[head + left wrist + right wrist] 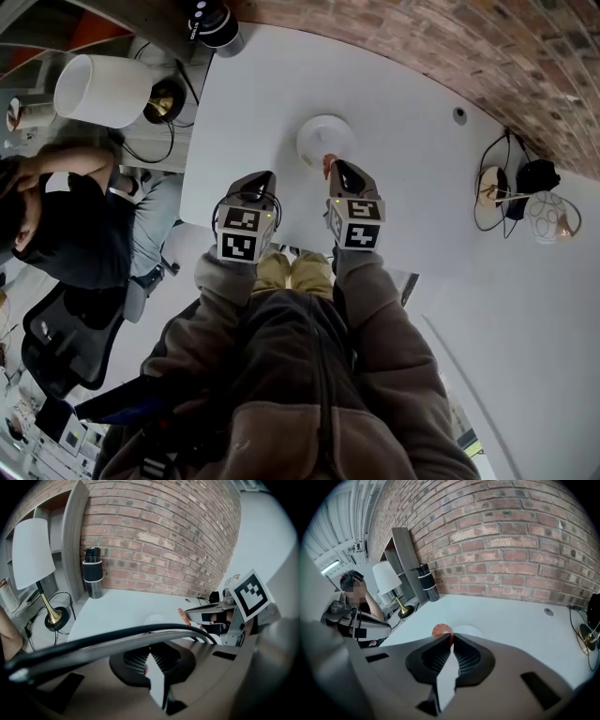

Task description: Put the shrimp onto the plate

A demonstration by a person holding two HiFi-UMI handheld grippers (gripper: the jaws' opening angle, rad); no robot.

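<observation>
Right tongs (450,639) are pinched on the orange shrimp (441,631), held by the near edge of the white plate (469,631) on the counter (511,616); left tongs (150,660) sit closed on nothing. Only the tips seem to hold it, so a jolt or early release could drop the shrimp on the counter beside the plate

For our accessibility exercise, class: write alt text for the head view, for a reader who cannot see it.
Seen from above, the right gripper holds an orange shrimp by the near rim of a small white plate on a white table. The left gripper hangs beside it, off the plate; a brick wall runs behind the table.
</observation>
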